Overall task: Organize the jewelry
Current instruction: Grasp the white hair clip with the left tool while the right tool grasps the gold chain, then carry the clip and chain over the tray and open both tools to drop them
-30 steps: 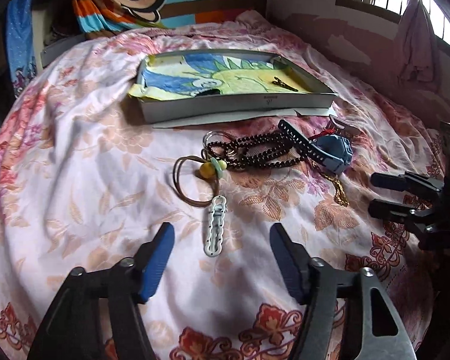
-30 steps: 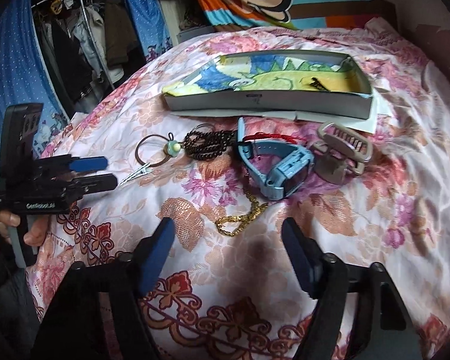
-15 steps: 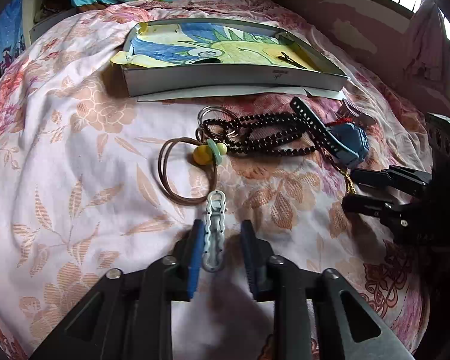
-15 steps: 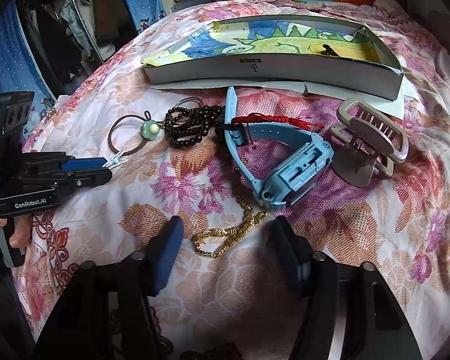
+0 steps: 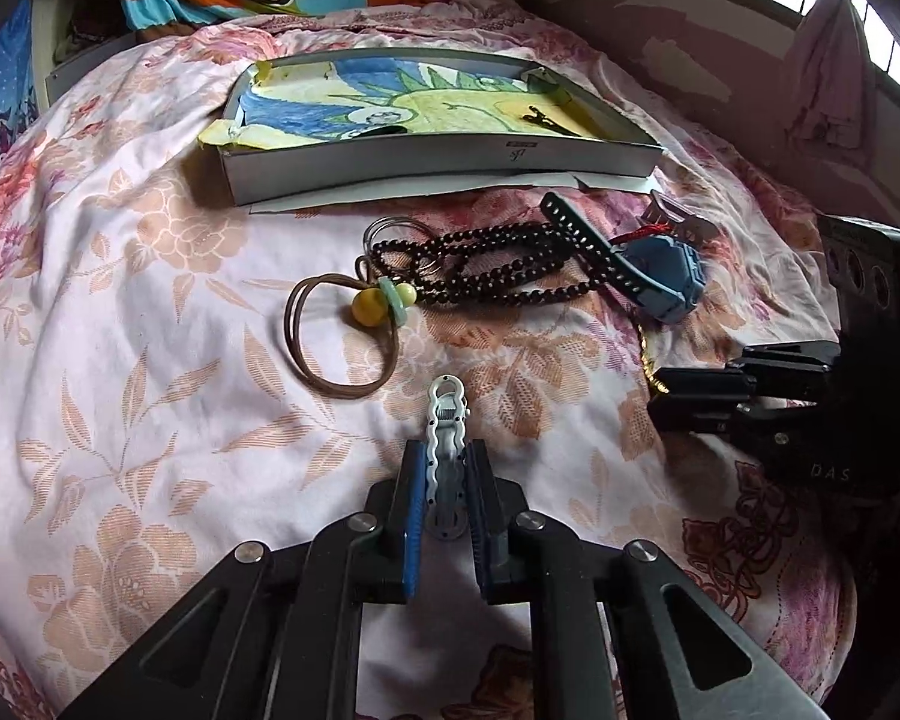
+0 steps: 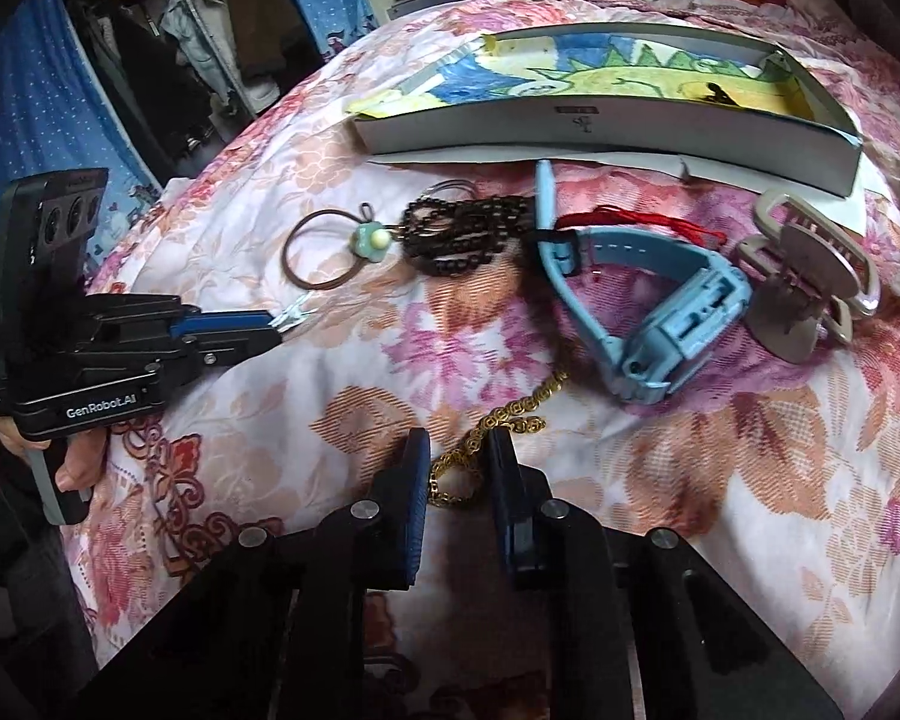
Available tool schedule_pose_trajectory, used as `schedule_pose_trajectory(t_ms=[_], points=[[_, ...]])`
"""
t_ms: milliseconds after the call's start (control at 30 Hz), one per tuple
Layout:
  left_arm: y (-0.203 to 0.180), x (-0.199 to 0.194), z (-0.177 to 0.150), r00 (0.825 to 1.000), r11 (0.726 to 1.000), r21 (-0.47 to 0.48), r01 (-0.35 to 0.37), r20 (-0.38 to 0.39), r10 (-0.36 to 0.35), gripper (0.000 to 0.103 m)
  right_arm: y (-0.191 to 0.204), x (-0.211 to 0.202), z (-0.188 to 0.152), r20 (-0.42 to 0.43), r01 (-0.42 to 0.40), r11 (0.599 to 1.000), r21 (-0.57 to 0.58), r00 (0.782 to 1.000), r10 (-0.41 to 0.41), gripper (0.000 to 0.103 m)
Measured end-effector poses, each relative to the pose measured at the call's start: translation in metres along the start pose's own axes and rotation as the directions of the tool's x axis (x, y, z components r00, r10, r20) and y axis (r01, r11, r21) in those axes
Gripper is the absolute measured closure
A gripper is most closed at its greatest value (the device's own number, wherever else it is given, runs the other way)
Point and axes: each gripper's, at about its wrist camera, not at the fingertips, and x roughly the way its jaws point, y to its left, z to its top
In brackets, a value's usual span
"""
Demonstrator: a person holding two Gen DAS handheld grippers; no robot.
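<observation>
On the floral bedspread lies a small white hair clip [image 5: 446, 414], and my left gripper [image 5: 446, 468] is closing on it, its blue pads against the clip's sides. In the right wrist view, the left gripper [image 6: 270, 324] shows the clip's tip [image 6: 297, 315] poking out. My right gripper [image 6: 459, 462] is closing around the near end of a gold chain [image 6: 510, 414]; gaps still show between pads and chain. Behind lie a blue watch [image 6: 678, 324], black beads [image 6: 462, 234], a brown hair tie [image 6: 318, 252] and a beige claw clip [image 6: 810, 282].
A shallow box [image 5: 438, 162] lined with a crayon drawing sits at the back with a small black clip [image 5: 546, 120] inside. A red string [image 6: 630, 219] lies by the watch. A hand [image 6: 72, 462] holds the left gripper's handle. Clothes hang at the far left.
Both pairs of jaws have narrowed from wide apart. The left came forward and closed around the white hair clip. The right moved forward and down over the gold chain's end.
</observation>
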Motion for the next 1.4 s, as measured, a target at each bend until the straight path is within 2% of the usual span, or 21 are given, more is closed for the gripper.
schedule_pose_trajectory(t_ms=[100, 367, 700, 1100, 1267, 1400], points=[[-0.002, -0.004, -0.001, 1.000, 1.000, -0.003, 0.012, 0.015, -0.012, 0.090, 0.008, -0.003, -0.001, 0.012, -0.004, 1.000, -0.025, 1.000, 0.005, 0.086], [-0.007, -0.018, -0.003, 0.996, 0.999, -0.014, 0.038, 0.087, -0.036, 0.090, 0.020, -0.025, 0.001, 0.123, 0.013, 0.997, -0.073, 0.992, -0.004, 0.086], [-0.007, -0.027, 0.000, 0.987, 0.999, -0.041, 0.033, 0.156, -0.026, 0.090, 0.023, -0.050, 0.012, 0.260, 0.030, 0.997, -0.072, 0.966, -0.010, 0.086], [-0.004, -0.030, 0.003, 0.983, 0.998, -0.061, 0.030, 0.183, -0.019, 0.090, 0.020, -0.061, 0.018, 0.313, 0.053, 0.997, -0.050, 0.949, -0.035, 0.086], [-0.002, -0.032, 0.018, 0.976, 0.996, -0.078, 0.035, 0.217, -0.018, 0.090, 0.015, -0.075, 0.034, 0.362, 0.056, 0.998, -0.038, 0.931, -0.039, 0.086], [-0.003, -0.032, 0.053, 0.966, 0.998, -0.068, 0.009, 0.260, 0.009, 0.090, 0.003, -0.082, 0.060, 0.393, 0.087, 0.996, -0.037, 0.917, -0.066, 0.086]])
